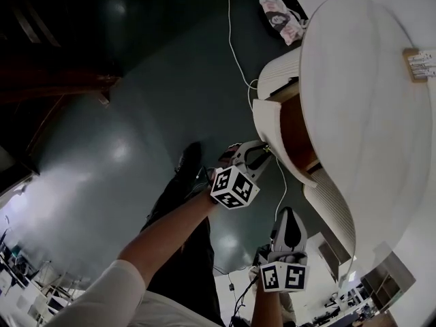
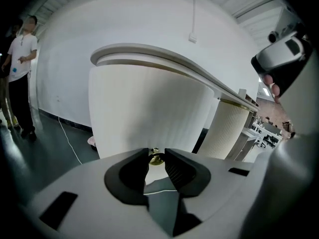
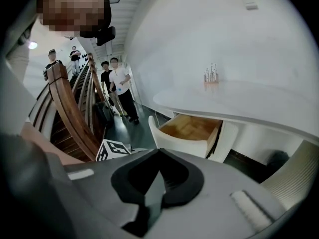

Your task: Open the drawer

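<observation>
The white ribbed drawer [image 1: 268, 122] stands pulled out from the curved white desk [image 1: 361, 101], and its wooden inside [image 1: 294, 133] shows. In the right gripper view the open drawer [image 3: 192, 128] juts out under the desk top. My left gripper [image 1: 266, 148] reaches the drawer's front. In the left gripper view its jaws [image 2: 156, 156] sit shut on the small brass knob [image 2: 156, 159], against the ribbed front [image 2: 149, 108]. My right gripper [image 1: 289, 213] hangs lower, apart from the drawer. Its jaws [image 3: 158, 152] meet at the tips with nothing between them.
A white cable [image 1: 235, 53] runs across the dark floor, and a pink bundle [image 1: 281, 18] lies by the desk's far end. People [image 3: 119, 88] stand near a wooden stair rail [image 3: 70, 108]. Another person [image 2: 20, 73] stands at the left wall. A small rack [image 3: 212, 76] sits on the desk.
</observation>
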